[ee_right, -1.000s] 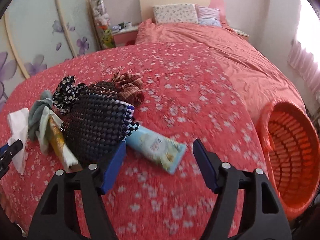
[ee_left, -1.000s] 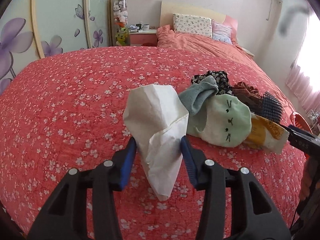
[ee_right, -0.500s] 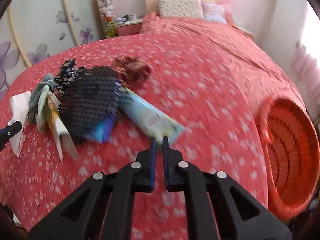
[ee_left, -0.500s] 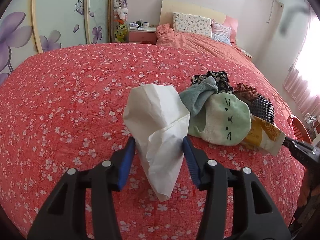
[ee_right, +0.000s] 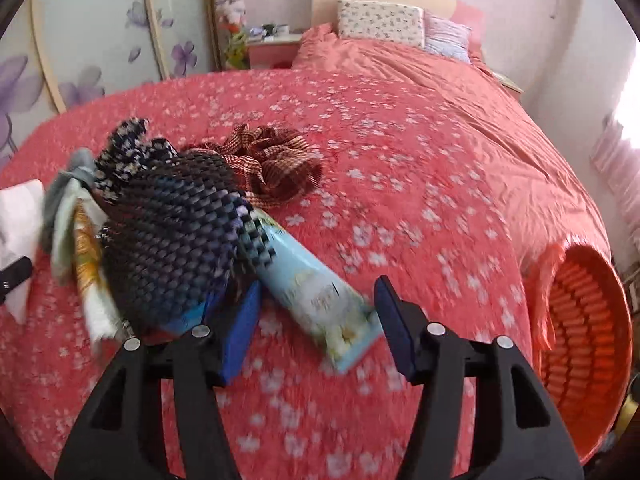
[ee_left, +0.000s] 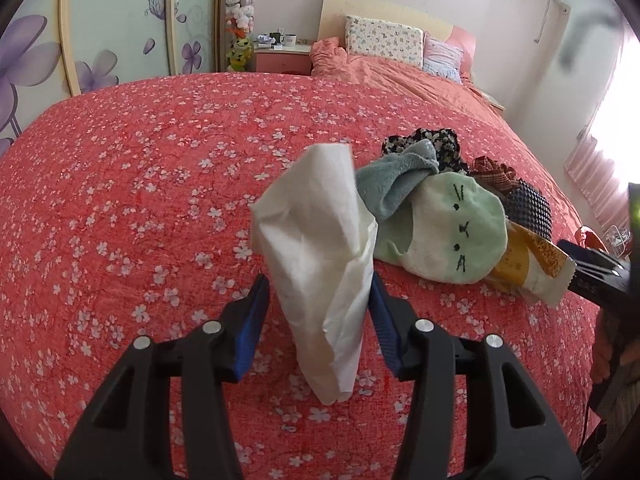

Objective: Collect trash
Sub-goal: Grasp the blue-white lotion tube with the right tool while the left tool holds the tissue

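Biggest risk on my right: the right hand-held gripper (ee_right: 316,320) is opening w/ the pale blue wrapper (ee_right: 308,288) between its pads, and the right pad sits at the packet's edge. If I close off-centre, the slick film prob slides out or crumples sideways. The dark woven cloth (ee_right: 176,240) lies over the wrapper's far end, so lifting may drag it along and scatter the pile. The yellow wrapper (ee_left: 528,264) is tucked under the green sock (ee_left: 448,232); same snag problem there.

On my left, the left hand-held gripper (ee_left: 316,312) is half spread around the white tissue (ee_left: 320,248). The right pad touches it; a sliver of gap shows at the left pad, so I'd call it loosely pinched at best. Thin tissue could slip or tear if I swing fast.

Both point steeply down at the bed (ee_left: 140,184), side by side. The orange basket (ee_right: 584,360) sits off the bed's right edge, well apart from the pile — a long carry for a weak hold.
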Available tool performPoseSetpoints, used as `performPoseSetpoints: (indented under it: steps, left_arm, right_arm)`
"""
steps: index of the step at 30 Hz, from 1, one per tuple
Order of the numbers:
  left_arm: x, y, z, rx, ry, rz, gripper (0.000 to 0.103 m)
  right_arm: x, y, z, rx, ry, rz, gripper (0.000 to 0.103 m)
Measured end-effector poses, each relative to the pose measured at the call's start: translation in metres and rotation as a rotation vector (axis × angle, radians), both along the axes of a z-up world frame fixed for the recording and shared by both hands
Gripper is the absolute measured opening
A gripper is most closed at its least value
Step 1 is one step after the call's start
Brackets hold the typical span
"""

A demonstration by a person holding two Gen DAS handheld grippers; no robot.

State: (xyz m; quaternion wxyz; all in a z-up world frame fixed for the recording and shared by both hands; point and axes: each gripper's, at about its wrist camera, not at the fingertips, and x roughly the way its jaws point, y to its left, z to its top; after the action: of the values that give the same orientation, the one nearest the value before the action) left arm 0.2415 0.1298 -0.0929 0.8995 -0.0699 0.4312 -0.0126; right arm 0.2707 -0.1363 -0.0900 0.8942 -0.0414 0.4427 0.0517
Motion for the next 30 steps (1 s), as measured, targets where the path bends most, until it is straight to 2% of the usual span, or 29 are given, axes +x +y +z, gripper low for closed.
performPoseSetpoints:
  steps: [2, 5, 7, 14, 20, 22, 30]
  left_arm:
    - [0.001, 0.001, 0.000, -0.003, 0.001, 0.002, 0.050]
    - [0.003, 0.003, 0.001, -0.009, 0.000, 0.004, 0.050]
    - [0.003, 0.005, 0.002, -0.010, -0.003, 0.003, 0.050]
    - [0.002, 0.005, 0.000, -0.014, 0.001, -0.009, 0.050]
    - [0.005, 0.005, -0.004, -0.013, 0.010, -0.009, 0.050]
    - [0.005, 0.007, -0.004, -0.020, 0.008, -0.006, 0.053]
    - [0.012, 0.017, -0.005, -0.046, 0.015, 0.008, 0.055]
  right_arm:
    - [0.003, 0.001, 0.000, 0.014, 0.000, 0.019, 0.047]
    - [-0.005, 0.001, 0.000, 0.008, -0.011, 0.023, 0.038]
    - [-0.018, -0.004, 0.000, 0.013, -0.009, 0.011, 0.035]
    - [-0.066, -0.022, 0.000, 0.053, 0.020, -0.020, 0.035]
    - [-0.046, -0.019, 0.002, 0.092, 0.024, -0.046, 0.040]
    - [-0.035, -0.019, 0.001, 0.120, 0.025, -0.054, 0.041]
    - [-0.023, -0.012, -0.003, 0.100, 0.009, -0.064, 0.041]
